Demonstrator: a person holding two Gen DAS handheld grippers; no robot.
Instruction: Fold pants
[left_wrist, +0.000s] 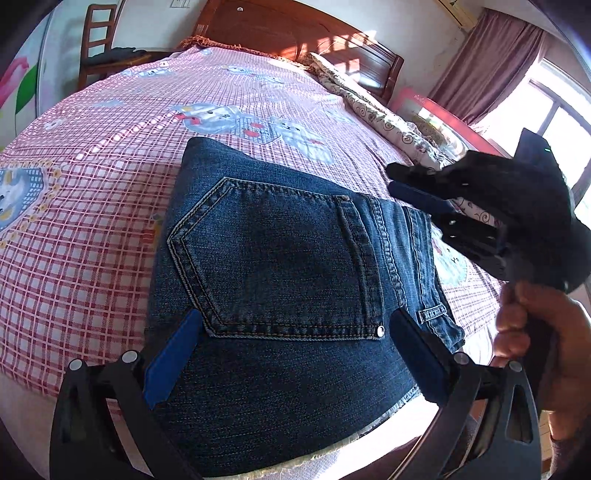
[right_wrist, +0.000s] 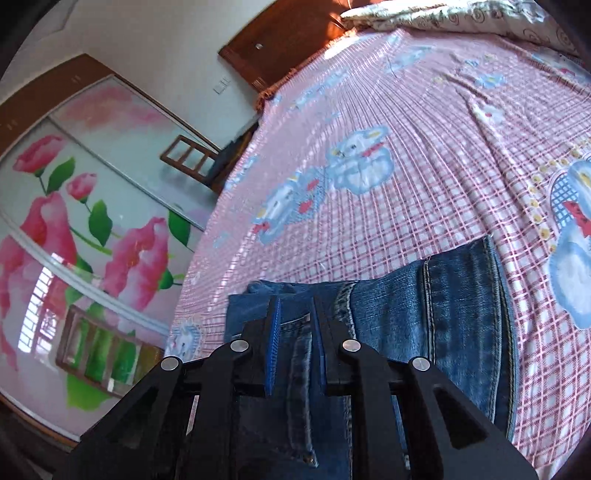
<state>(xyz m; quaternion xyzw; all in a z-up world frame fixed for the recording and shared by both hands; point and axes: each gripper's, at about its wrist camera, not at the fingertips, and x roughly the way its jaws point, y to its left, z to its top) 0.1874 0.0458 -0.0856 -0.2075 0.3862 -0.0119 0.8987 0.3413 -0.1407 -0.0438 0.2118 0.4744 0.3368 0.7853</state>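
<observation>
Denim, dark blue and folded into a thick block, lies on the bed at the near edge: the pants rest with a back pocket facing up on the pink checked sheet. We see our left tongs released, their two blue pads standing wide, one at each lower corner of that pocket, with the cloth below and between them and neither pad pressing on it. Our right tongs are drawn nearly together but not clenched; a narrow gap shows between the blue pads, and through it the waistband end of the pants appears. Whether those pads touch the cloth we cannot tell, as this view is blurred. In the left wrist view the right tongs hover at the right edge of the pants, above the belt loops, held by a hand low on the right. Around the pants the sheet, printed with pale blue bears, lies bare. Farther off, a rolled quilt with swirl print runs along the far side of the bed before the wooden headboard. A wooden chair stands beside the bed, near a wardrobe with pink flowers on its sliding doors, and a mauve curtain hangs beside a bright window.
</observation>
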